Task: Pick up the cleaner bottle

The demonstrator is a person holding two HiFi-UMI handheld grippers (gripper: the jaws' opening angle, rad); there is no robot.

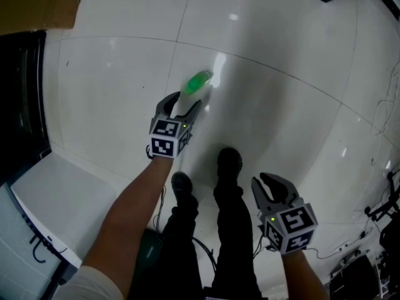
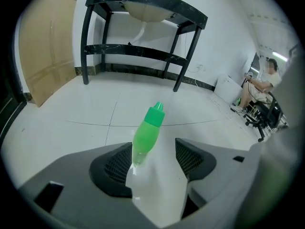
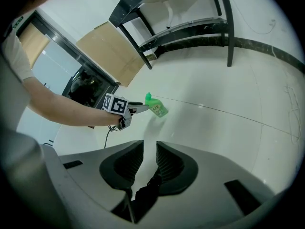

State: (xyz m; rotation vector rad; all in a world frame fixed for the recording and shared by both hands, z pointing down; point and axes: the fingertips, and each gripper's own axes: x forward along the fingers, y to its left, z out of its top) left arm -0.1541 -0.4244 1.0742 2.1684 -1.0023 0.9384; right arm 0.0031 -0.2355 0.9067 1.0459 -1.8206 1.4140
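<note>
The cleaner bottle is green with a pointed green cap and rests tilted on the white tiled floor. My left gripper reaches down to it. In the left gripper view the bottle sits between the jaws of that gripper, close to the left pad, with a clear gap to the right pad; the jaws stand wide and do not press it. The right gripper view shows the bottle just beyond the left gripper's tips. My right gripper hangs lower right, its jaws a narrow gap apart with nothing in them.
A black table with a lower shelf stands ahead, and a cardboard sheet leans at the left. A person sits on a chair at the far right. My legs and shoes are below the bottle. Cables lie at the right and a white panel at the left.
</note>
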